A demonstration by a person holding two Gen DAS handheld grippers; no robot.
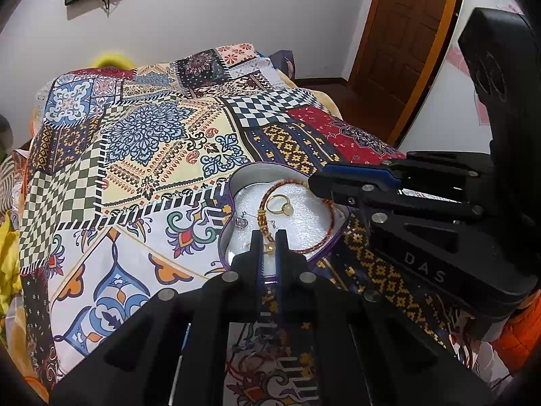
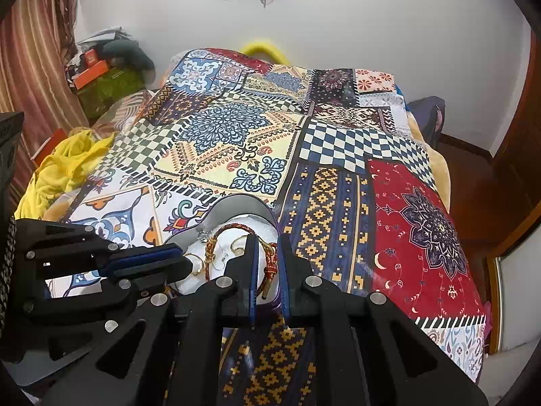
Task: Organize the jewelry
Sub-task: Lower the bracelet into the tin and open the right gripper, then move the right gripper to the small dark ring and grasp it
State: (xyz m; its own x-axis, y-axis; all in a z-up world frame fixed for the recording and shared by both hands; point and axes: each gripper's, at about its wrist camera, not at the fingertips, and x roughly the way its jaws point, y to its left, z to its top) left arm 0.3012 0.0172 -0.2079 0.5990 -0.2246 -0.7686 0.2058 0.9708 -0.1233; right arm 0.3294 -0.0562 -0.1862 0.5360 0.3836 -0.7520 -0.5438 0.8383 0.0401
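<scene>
Curtain only right view.

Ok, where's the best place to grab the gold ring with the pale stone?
Probably the bare band opposite the stone, coming straight down. The gold ring lies flat on the white foam inside the braided bangle, so one finger inside the hoop and one outside should pinch it. The stone side looks bulkier and likelier to slip.
</scene>
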